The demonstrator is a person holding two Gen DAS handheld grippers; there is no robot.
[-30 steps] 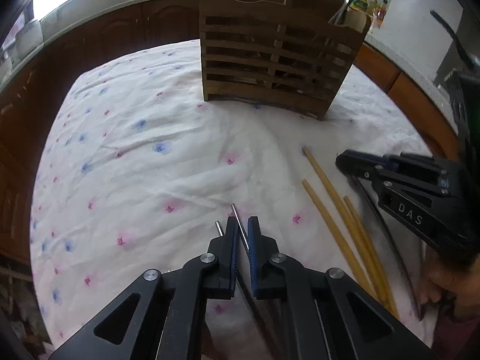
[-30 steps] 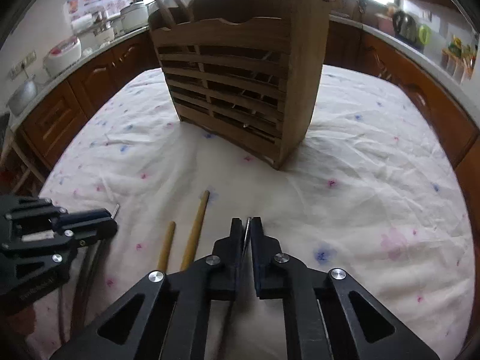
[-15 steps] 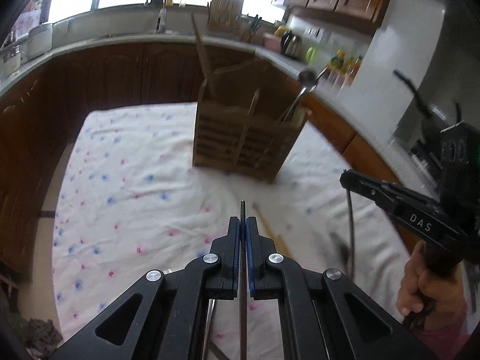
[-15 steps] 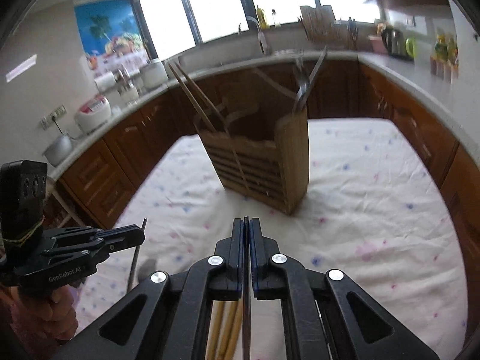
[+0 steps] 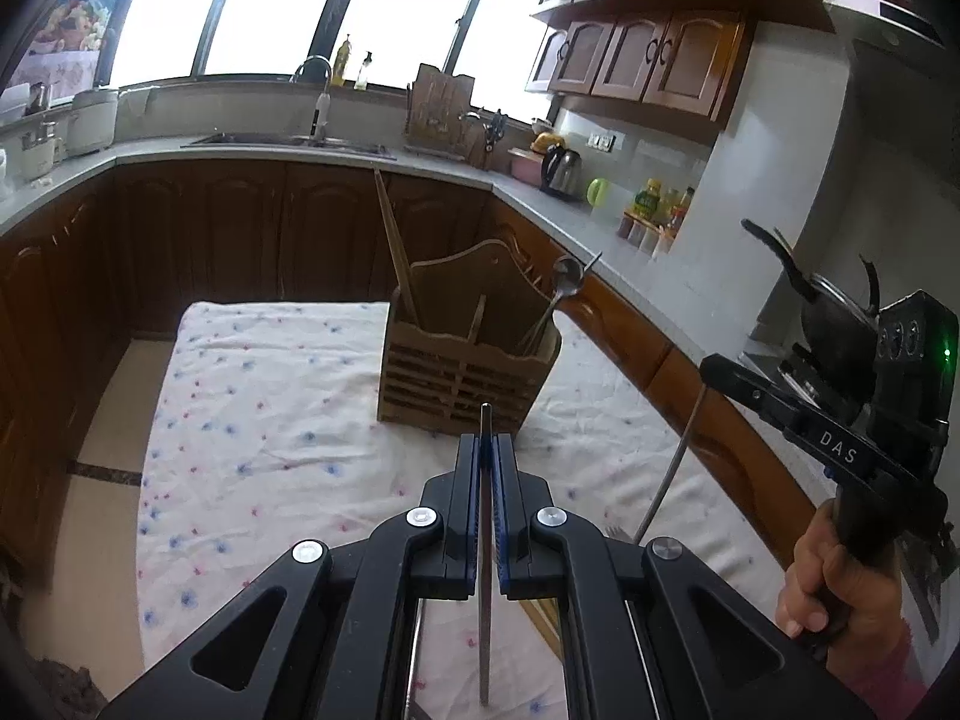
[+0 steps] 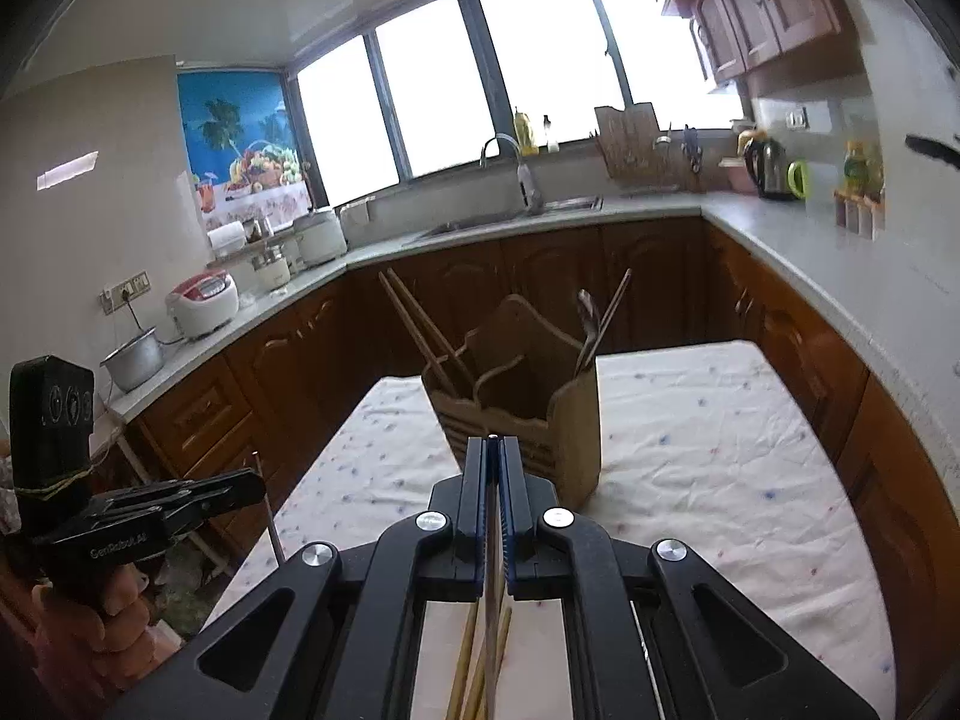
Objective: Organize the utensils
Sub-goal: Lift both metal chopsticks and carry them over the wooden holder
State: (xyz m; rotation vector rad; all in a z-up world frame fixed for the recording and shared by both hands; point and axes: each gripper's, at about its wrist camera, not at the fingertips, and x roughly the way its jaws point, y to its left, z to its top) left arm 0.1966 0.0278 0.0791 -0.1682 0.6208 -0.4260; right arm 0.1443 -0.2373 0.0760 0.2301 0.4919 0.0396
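Observation:
A slatted wooden utensil holder (image 5: 468, 360) stands on the flowered tablecloth (image 5: 270, 432), with chopsticks (image 5: 393, 246) and a spoon (image 5: 564, 282) in it; it also shows in the right wrist view (image 6: 528, 420). My left gripper (image 5: 487, 444) is shut on a thin metal utensil handle (image 5: 485, 540), held high above the table. My right gripper (image 6: 493, 450) is shut on another metal utensil handle (image 6: 493, 600), also raised. In the left wrist view the right gripper (image 5: 720, 372) has its utensil (image 5: 672, 468) hanging down. Wooden chopsticks (image 6: 468, 660) lie on the cloth below.
Dark wood cabinets and a grey counter (image 5: 252, 150) with a sink wrap around the table. A kettle (image 5: 564, 171), bottles and a black pan (image 5: 840, 312) stand at the right. Rice cookers (image 6: 204, 300) stand on the left counter.
Both grippers have risen well above the table, each lifting its metal utensil. The holder now looks farther and lower in both views.

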